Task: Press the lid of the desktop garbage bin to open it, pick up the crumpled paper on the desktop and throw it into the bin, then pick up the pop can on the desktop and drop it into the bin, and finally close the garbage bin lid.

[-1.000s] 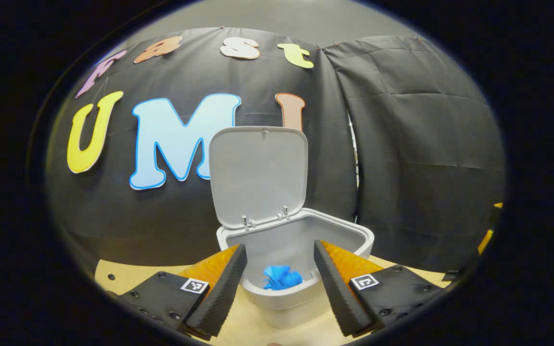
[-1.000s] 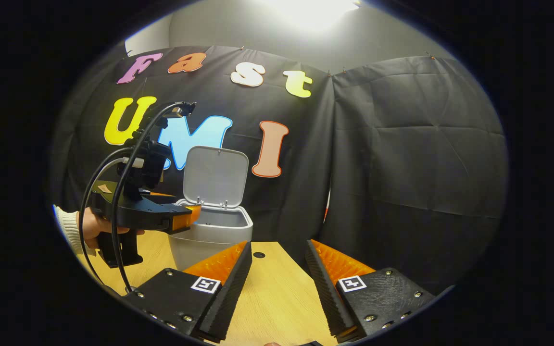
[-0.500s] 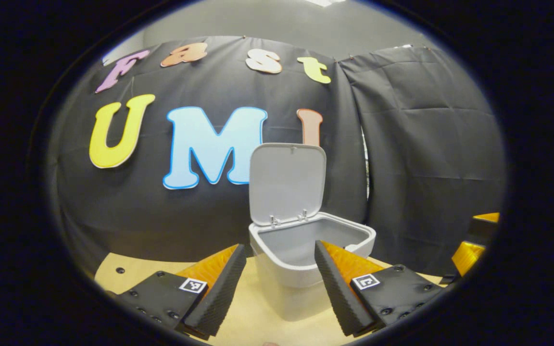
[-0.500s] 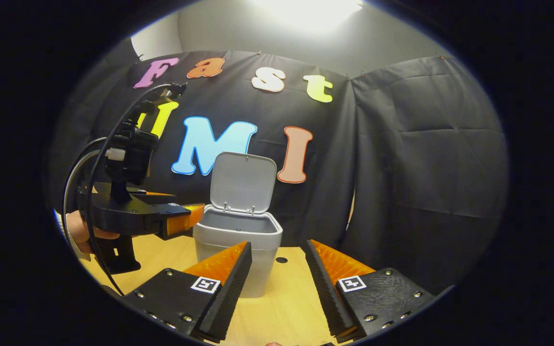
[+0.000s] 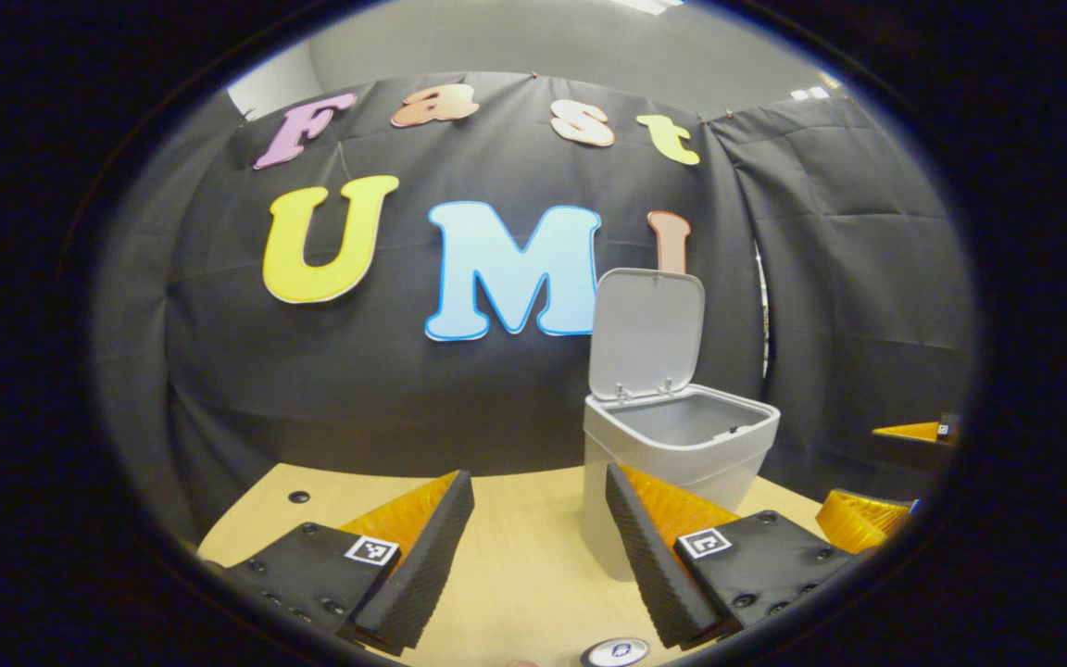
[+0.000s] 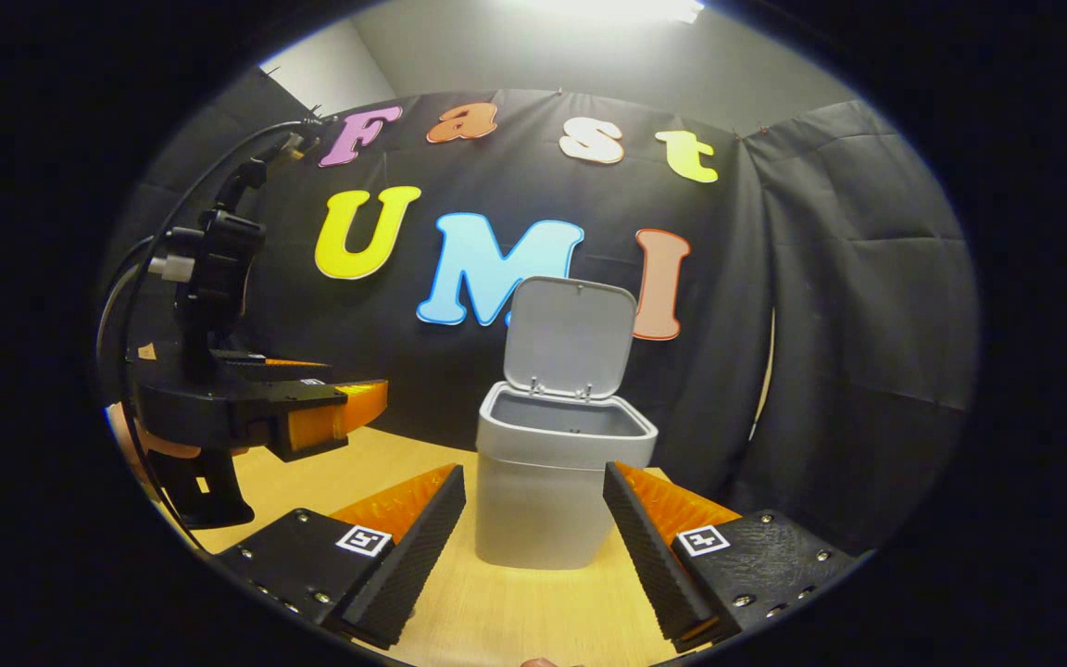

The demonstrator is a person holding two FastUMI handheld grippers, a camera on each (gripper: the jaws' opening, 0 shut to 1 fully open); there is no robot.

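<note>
Pop can (image 5: 614,652) lies just below and right of the released, empty left gripper (image 5: 533,556); bin (image 5: 672,463) ahead-right, lid (image 5: 646,329) upright. Right gripper (image 6: 533,556) likewise released.

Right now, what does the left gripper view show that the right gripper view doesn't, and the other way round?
Left gripper view: the top of the pop can at the bottom edge, near the open left claw.
Right gripper view: the left claw from the side, held by a hand, cables looping above it, with the open right claw in the foreground.
Both: the bin on the wooden table, its lid raised, in front of the black cloth.
</note>
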